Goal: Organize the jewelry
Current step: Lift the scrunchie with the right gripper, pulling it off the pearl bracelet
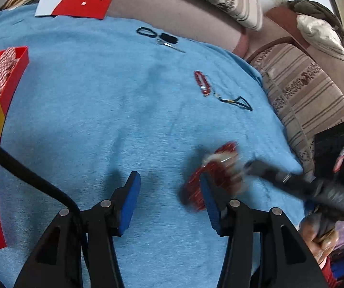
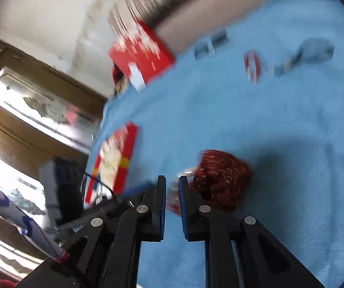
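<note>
Bunched red beaded bracelet (image 2: 220, 180) lower centre, pinched by nearly closed right gripper (image 2: 172, 192), long axis blurred, left gripper (image 1: 169, 192) spread empty, second red bracelet (image 1: 202, 82) running upper-left to lower-right.

Matt fuzzy blue cloth (image 1: 80, 100), glossy red beads (image 1: 202, 81)

bead bracelet (image 1: 202, 82) lies on the blanket (image 1: 100, 100) (open box (image 1: 6, 96) far left).

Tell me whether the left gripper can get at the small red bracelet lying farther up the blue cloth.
Probably yes. The left gripper is open and empty, and bare blue cloth lies between it and the red bracelet. The right gripper sits off to the side, not across that path.
</note>
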The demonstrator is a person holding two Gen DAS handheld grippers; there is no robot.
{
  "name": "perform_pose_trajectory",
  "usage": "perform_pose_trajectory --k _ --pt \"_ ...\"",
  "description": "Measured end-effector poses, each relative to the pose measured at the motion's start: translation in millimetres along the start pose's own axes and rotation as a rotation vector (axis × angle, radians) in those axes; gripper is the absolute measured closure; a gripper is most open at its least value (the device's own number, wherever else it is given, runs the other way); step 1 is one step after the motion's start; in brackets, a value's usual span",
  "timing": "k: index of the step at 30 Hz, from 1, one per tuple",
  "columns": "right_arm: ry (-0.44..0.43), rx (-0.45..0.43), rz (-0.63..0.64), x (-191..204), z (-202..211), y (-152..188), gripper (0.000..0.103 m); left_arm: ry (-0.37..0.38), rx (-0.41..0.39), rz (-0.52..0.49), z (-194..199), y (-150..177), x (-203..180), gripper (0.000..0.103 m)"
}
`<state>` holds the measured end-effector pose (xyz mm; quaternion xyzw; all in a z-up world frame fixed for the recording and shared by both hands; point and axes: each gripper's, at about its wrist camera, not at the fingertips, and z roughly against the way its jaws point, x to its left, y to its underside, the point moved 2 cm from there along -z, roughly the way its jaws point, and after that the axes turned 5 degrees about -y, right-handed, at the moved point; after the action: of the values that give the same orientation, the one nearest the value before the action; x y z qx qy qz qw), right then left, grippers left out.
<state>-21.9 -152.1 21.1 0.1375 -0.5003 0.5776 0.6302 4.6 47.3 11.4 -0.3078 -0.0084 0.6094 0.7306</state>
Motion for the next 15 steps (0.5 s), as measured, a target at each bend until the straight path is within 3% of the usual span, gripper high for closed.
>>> perform_pose_trajectory --k 2,4,6,8,15 --pt "-0.027 0.052 0.000 -2 -8 2 0.088 -0.008 -0.002 0.017 1 0 9 0.053" --pt "-0.043 0.016 0.034 6 2 -2 0.076 -0.015 -0.006 0.029 3 0 18 0.053" --pt "0.012 -0.068 0.069 11 20 -7 0.073 -0.019 -0.008 0.040 5 -1 25 0.053" --pt "0.137 -0.110 0.119 10 27 -12 0.072 -0.017 -0.011 0.048 6 -4 30 0.053" --pt "0.315 0.012 0.179 0 -24 -10 0.063 -0.034 -0.023 0.005 7 -5 22 0.053"
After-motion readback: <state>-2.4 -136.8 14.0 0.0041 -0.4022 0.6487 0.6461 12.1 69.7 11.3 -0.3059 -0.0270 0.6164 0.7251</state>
